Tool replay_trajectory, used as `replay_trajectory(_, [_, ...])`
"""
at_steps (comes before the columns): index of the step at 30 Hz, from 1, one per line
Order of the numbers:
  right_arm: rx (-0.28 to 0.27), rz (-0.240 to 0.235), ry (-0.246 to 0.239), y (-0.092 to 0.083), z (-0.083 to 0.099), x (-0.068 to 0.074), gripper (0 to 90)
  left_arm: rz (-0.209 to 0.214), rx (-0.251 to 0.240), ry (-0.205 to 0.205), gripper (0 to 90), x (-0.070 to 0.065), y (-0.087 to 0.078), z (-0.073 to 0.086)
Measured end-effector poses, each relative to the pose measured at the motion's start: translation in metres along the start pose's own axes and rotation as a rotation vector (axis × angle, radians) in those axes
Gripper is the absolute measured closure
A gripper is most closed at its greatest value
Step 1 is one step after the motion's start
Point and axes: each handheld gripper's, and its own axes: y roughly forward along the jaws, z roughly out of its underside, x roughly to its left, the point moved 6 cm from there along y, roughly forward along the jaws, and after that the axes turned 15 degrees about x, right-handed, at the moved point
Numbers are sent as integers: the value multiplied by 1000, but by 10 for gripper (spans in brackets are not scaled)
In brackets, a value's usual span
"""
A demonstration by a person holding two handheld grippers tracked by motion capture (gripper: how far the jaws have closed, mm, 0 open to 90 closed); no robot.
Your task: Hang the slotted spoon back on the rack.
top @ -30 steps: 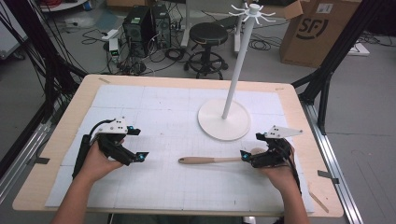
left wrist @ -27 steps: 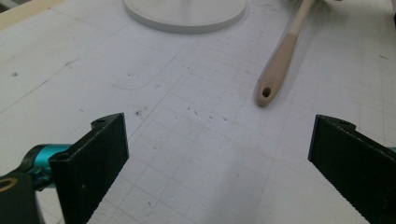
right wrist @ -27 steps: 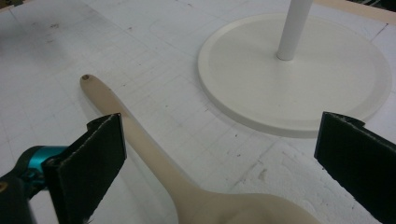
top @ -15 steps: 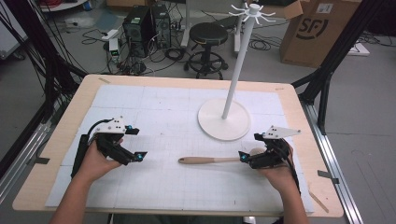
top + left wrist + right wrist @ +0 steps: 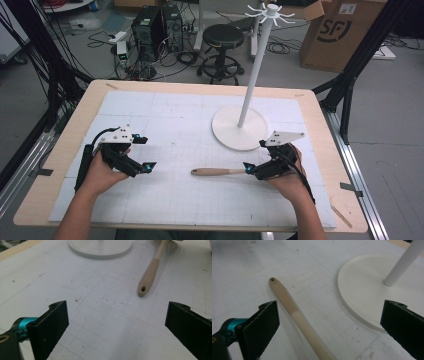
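A wooden-handled utensil [image 5: 217, 171] lies on the white gridded mat, its hanging hole pointing left. Its other end is hidden under my right gripper [image 5: 254, 156]. In the right gripper view the handle [image 5: 294, 312] runs between the wide-apart jaws, nearer the left one, and my right gripper [image 5: 332, 312] is open and touches nothing. My left gripper [image 5: 145, 152] rests at the left of the mat, well away from the handle. In the left gripper view my left gripper [image 5: 116, 312] is open and empty, with the handle [image 5: 150, 270] ahead of it to the right.
A white hook stand [image 5: 255, 65] rises from a round base [image 5: 230, 135] just behind the utensil and close to the right gripper; the base [image 5: 362, 290] lies right of the handle. The mat [image 5: 190, 115] covers a wooden table [image 5: 320, 130]. A stool and boxes stand on the floor beyond.
My right gripper has slid a little left along the utensil, covering more of its handle. The left gripper has hardly moved.
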Motion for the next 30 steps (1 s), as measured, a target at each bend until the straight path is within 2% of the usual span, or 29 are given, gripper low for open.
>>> replay_trajectory(3, [14,-9,-21,2,-8,3,27,-3,-3,0,57,1,-1,0])
replay_trajectory(5, [44,-17,-50,6,-14,6,31,-4,-9,0,57,1,-2,0])
replay_trajectory(7, [57,-24,-46,7,-15,8,31,-5,-10,1,57,1,-2,0])
replay_trajectory(9, [77,-28,-64,13,-18,11,41,-7,-12,-4,57,1,-3,0])
replay_trajectory(12, [97,-38,-73,17,-19,13,49,-6,-15,-4,57,1,-3,0])
replay_trajectory(15, [142,-52,-103,25,-19,17,153,-7,-17,-4,57,1,-4,0])
replay_trajectory(25, [222,-64,-147,43,-19,24,166,-4,-14,-6,57,1,-3,0])
replay_trajectory(27, [249,-72,-168,47,-18,26,221,-2,-14,-8,57,2,-2,0])
replay_trajectory(30, [278,-68,-182,51,-17,28,243,-3,-13,-9,57,2,-2,0])
